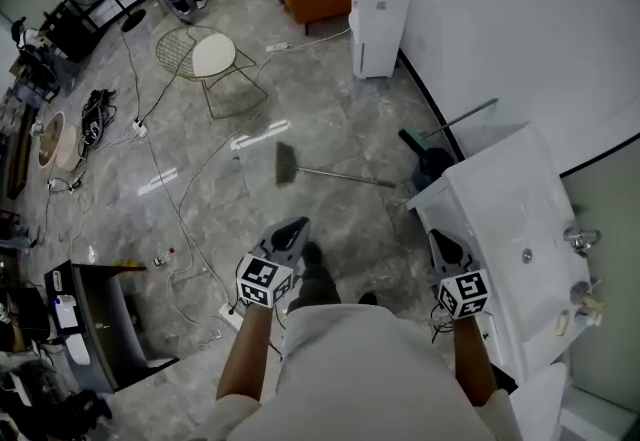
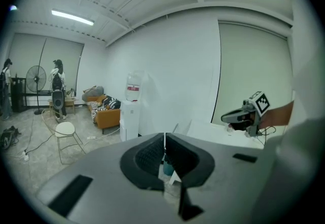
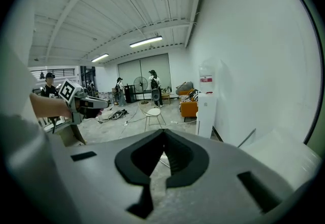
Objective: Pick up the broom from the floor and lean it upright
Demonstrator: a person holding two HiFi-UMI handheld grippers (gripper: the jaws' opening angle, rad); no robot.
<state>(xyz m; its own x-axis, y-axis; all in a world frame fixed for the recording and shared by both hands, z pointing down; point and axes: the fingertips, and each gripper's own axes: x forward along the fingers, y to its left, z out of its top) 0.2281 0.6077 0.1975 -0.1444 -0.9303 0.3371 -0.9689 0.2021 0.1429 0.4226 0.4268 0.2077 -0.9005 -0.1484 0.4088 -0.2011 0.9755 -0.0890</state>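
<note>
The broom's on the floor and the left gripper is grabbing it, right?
No. The broom is on the floor, but the left gripper isn't grabbing it: it is shut, empty and apart from the broom, as the head view shows.

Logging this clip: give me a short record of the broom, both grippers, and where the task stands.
broom: flat on the floor, brush head to the left in the head view, handle running right toward the white sink unit
left gripper: jaws shut, empty, short of the broom
right gripper: jaws shut, empty, by the sink unit's near corner
contact with broom: none
task stage: broom not yet picked up
other floor items: wire chair beyond the broom
</note>
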